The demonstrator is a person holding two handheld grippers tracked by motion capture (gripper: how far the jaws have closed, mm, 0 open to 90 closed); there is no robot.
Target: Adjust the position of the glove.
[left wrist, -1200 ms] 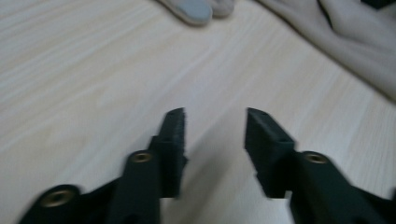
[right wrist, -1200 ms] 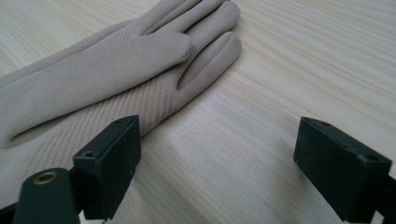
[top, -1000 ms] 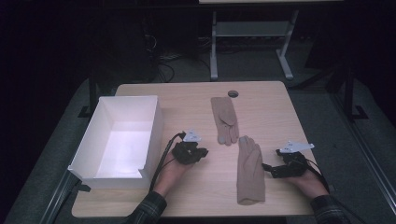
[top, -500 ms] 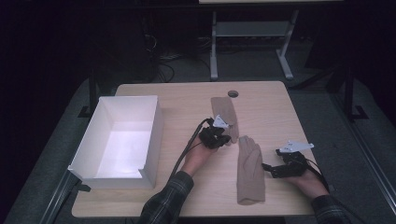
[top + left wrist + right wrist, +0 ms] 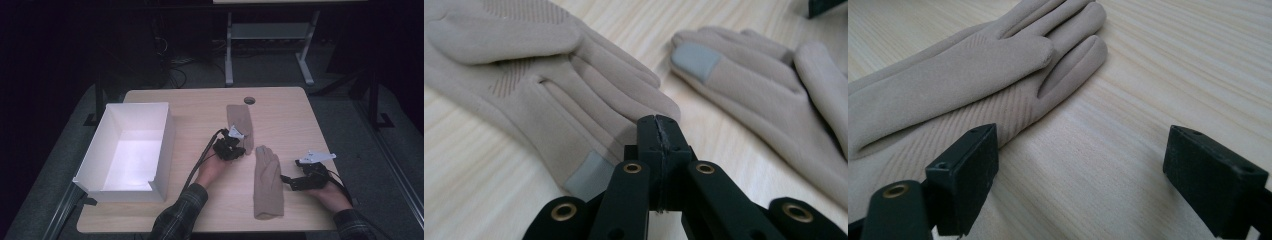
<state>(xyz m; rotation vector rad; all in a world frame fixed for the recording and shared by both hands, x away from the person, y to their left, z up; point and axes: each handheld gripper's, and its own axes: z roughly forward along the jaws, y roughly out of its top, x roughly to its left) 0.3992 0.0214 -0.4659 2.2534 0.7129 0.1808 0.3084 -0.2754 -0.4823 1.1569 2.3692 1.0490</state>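
Note:
Two beige gloves lie flat on the wooden table [image 5: 195, 112]. The far glove [image 5: 239, 122] points its fingers toward me; the near glove [image 5: 267, 182] points away. My left gripper [image 5: 236, 149] rests at the far glove's fingertips. In the left gripper view the far glove [image 5: 524, 75] spreads at the left, the near glove [image 5: 764, 95] at the right, and my left gripper [image 5: 658, 127] is shut just over a fingertip, with no cloth visible between the jaws. My right gripper [image 5: 291, 181] sits right of the near glove [image 5: 973, 70]; in its own view this gripper [image 5: 1093, 170] is wide open over bare wood.
A white open box [image 5: 127, 150] stands on the table's left side. A round cable hole [image 5: 249, 100] sits near the far edge. A metal frame [image 5: 270, 35] stands on the floor behind the table.
My left gripper has moved forward and right, from beside the box to the far glove's fingertips. The right gripper and both gloves have stayed put.

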